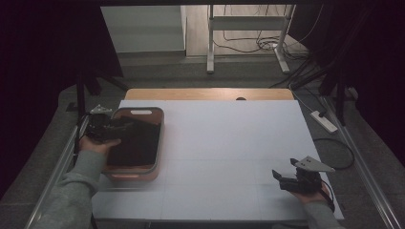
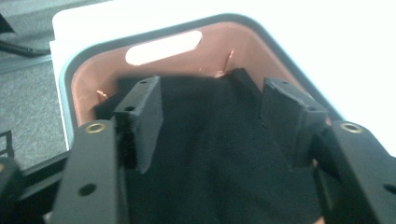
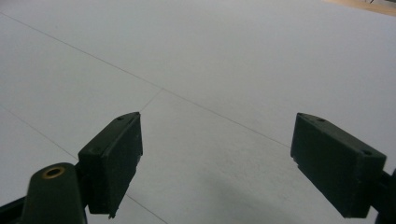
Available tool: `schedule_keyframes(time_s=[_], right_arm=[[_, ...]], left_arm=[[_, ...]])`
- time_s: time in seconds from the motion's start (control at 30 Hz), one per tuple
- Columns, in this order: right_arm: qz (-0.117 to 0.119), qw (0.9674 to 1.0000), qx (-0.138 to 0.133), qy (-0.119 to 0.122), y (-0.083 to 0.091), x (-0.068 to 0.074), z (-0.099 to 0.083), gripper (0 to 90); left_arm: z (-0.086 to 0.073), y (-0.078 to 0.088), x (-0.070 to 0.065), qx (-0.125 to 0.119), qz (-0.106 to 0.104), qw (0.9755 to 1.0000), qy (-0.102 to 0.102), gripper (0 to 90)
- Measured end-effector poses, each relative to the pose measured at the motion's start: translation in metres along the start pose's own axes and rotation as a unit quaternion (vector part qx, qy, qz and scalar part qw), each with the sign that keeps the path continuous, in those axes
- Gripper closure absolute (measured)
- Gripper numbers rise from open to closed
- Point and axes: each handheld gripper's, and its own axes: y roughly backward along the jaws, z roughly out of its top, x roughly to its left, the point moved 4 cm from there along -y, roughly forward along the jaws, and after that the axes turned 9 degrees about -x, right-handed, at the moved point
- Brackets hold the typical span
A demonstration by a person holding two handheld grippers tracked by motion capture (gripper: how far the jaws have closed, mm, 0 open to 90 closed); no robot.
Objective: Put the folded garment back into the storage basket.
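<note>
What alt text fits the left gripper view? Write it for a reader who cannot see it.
A black cloth lies inside a pink bin with a grey rim and a handle slot. The left tongs stand open just above the cloth, gripping nothing. White table lies beyond.

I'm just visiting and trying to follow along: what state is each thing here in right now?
Bin: upright on the table's left side, holding the cloth.
Cloth: dark, lying crumpled inside the bin, not gripped.
Left gripper: open above the cloth, nothing pinched between its pads.
Right gripper: open, nothing in it, over the bare white table.
</note>
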Motion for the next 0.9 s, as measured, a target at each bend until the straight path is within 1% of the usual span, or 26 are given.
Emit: schedule_keyframes(time_s=[0.07,0.13,0.2,0.33,0.47,0.63,0.77,0.9], right_arm=[[0.001,1.0000,0.000,0.001,0.000,0.001,0.000,17.5],[0.001,1.0000,0.000,0.003,0.000,0.002,0.001,17.5],[0.000,1.0000,0.000,0.002,0.000,0.001,0.001,17.5],[0.002,1.0000,0.000,0.004,-0.001,0.002,0.001,17.5],[0.001,1.0000,0.000,0.004,0.000,0.002,0.001,17.5],[0.001,1.0000,0.000,0.002,0.001,0.001,0.000,17.5],[0.000,1.0000,0.000,0.003,0.001,0.001,0.000,17.5],[-0.001,1.0000,0.000,0.004,0.001,0.001,0.000,17.5]], left_arm=[[0.001,0.005,-0.002,-0.008,-0.004,1.0000,0.001,30.8],[0.002,0.009,-0.006,-0.016,-0.012,0.9998,-0.001,29.1],[0.002,0.013,-0.011,-0.020,-0.020,0.9996,-0.007,28.7],[0.000,0.017,-0.020,-0.027,-0.035,0.9990,-0.011,27.8],[-0.001,0.021,-0.028,-0.034,-0.052,0.9980,-0.011,27.5],[-0.004,0.026,-0.036,-0.044,-0.064,0.9969,-0.013,27.6],[-0.008,0.030,-0.043,-0.050,-0.077,0.9957,-0.014,27.6],[-0.015,0.032,-0.053,-0.053,-0.090,0.9943,-0.019,27.5]])
